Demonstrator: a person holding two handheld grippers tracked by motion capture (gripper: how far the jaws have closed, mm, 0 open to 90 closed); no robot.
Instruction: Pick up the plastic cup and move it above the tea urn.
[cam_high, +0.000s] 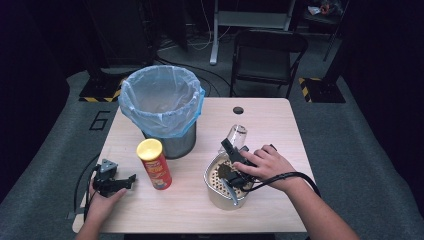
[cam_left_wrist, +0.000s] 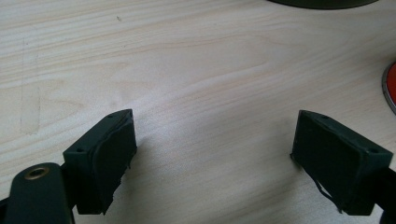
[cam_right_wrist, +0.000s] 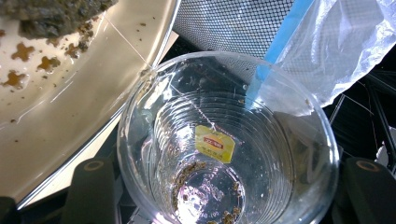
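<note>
My right gripper (cam_high: 235, 156) holds a clear plastic cup (cam_right_wrist: 229, 154) between its jaws, tipped over the strainer bowl (cam_high: 216, 186) just below, a tea bag tag (cam_right_wrist: 215, 143) stuck inside. The cup seems light, thin and crushable, so I judge a gentle hold on its ribbed wall best. My left gripper (cam_left_wrist: 215, 154) rests wide open on the table (cam_left_wrist: 187, 70).

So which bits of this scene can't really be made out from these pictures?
- Inside of the mesh bin: in the high view its blue plastic liner veils the contents.
- Label of the red crisp tube with yellow lid: too small to read in the high view.
- Right gripper: in the right gripper view the clear plastic cup hides where its jaws touch.
- Cream strainer pot: partly under the hand in the high view.
</note>
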